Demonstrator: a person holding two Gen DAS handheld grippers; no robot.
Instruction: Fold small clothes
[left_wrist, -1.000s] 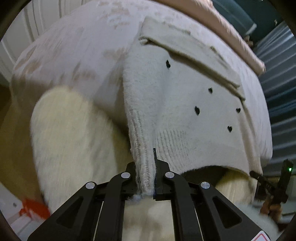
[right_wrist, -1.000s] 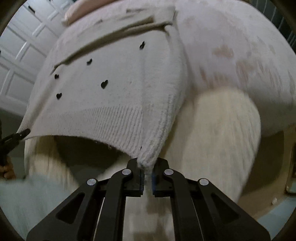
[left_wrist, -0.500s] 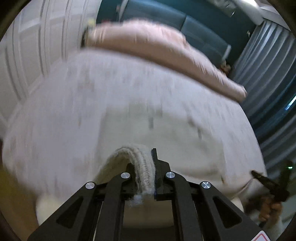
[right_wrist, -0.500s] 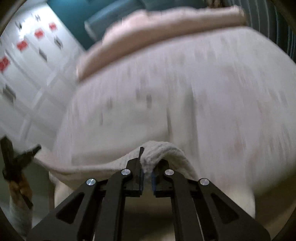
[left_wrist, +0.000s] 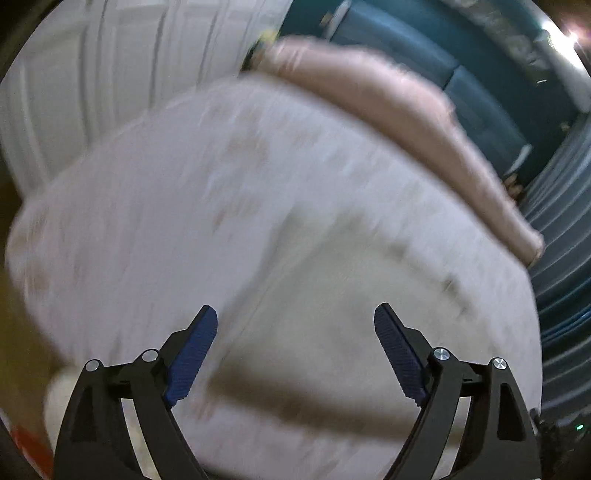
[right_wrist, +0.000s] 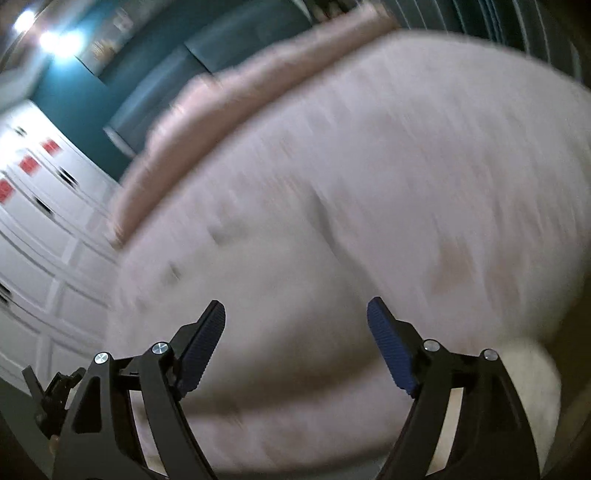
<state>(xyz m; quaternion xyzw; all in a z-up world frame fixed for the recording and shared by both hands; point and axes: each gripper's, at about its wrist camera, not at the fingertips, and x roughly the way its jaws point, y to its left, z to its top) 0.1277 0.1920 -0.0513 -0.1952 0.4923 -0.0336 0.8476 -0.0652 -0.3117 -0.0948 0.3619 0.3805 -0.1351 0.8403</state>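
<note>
A cream knit sweater (left_wrist: 362, 317) with small dark marks lies folded on the pale bed cover (left_wrist: 147, 229); the picture is motion-blurred. It also shows in the right wrist view (right_wrist: 266, 280), lying on the cover (right_wrist: 461, 166). My left gripper (left_wrist: 295, 332) is open and empty above the sweater's near edge. My right gripper (right_wrist: 295, 328) is open and empty above the sweater too. The blue pads (left_wrist: 190, 354) of the left gripper hold nothing.
A pink blanket (left_wrist: 406, 107) lies along the far side of the bed, seen also in the right wrist view (right_wrist: 229, 107). White panelled doors (left_wrist: 92, 74) stand to the left, a teal headboard (left_wrist: 480, 74) behind. The other gripper shows at the lower left (right_wrist: 51, 398).
Both grippers, shut on the sweater's hem corners, carried them up and forward over the sweater, then let go. Both now stand wide open above the folded sweater.
</note>
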